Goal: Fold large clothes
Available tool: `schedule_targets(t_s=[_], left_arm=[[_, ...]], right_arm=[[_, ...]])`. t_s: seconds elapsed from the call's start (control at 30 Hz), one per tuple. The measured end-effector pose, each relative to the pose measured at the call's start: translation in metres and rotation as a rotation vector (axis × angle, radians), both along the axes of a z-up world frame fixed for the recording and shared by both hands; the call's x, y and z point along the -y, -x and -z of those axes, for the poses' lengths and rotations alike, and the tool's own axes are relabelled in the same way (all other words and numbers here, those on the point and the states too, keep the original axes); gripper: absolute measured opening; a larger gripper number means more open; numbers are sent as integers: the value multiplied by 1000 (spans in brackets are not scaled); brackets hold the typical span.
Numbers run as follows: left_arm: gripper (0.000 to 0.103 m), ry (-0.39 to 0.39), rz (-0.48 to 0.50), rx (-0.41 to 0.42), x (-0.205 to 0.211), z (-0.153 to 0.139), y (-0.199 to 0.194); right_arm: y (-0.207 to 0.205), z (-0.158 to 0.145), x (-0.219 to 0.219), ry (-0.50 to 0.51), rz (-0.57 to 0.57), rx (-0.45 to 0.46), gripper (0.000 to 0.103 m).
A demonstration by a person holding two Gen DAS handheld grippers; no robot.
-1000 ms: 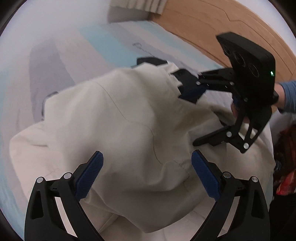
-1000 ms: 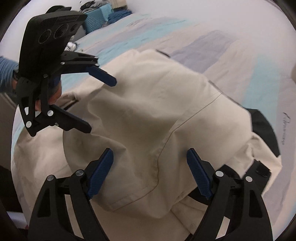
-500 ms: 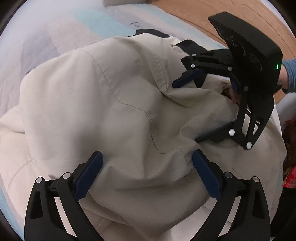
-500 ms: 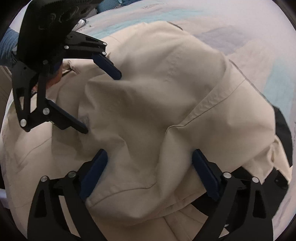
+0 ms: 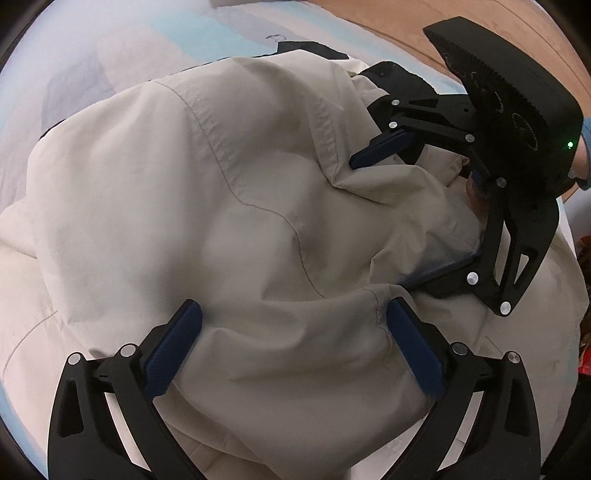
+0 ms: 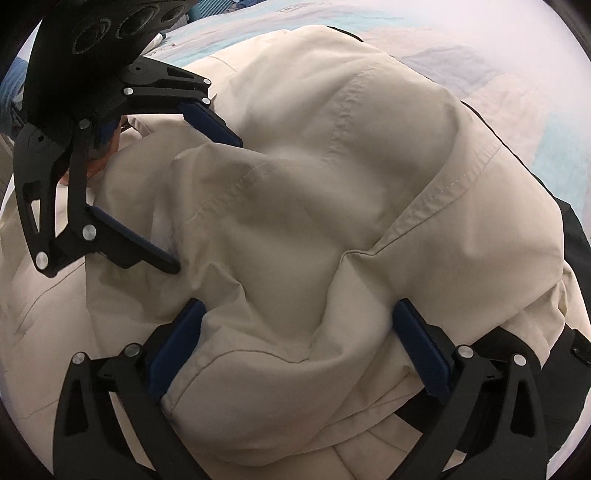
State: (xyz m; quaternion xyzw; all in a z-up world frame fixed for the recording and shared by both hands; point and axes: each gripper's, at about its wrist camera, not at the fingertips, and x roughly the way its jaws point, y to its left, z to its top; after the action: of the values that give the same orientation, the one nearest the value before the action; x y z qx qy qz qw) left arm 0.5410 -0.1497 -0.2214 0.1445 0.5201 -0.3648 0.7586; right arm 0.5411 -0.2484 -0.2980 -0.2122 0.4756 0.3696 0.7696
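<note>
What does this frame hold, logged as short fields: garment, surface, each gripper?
garment: beige jacket with black lining, heaped in a folded-over mound
surface: bed with pale blue and grey striped sheet
left gripper: open, jaws wide, fabric bulging between the pads
right gripper: jaws opening, fabric lying between them, no longer pinched
background: wooden headboard
fold state: top layer laid over, not yet flattened
</note>
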Motion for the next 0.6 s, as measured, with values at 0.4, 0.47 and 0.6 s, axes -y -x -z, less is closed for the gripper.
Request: schedule_targets(t_s=[0.4,0.47,0.6], left_arm=[[97,-105,-117,114,15,-26,30],[97,-111,-135,122,11,-34,39],[97,-132,-212,122,4,-56,56]], right_arm=[[47,-35,-8,5,267,115,96],[59,-47,-2,-5,337,139,96],[88,-74,15,-33,497,178,96]])
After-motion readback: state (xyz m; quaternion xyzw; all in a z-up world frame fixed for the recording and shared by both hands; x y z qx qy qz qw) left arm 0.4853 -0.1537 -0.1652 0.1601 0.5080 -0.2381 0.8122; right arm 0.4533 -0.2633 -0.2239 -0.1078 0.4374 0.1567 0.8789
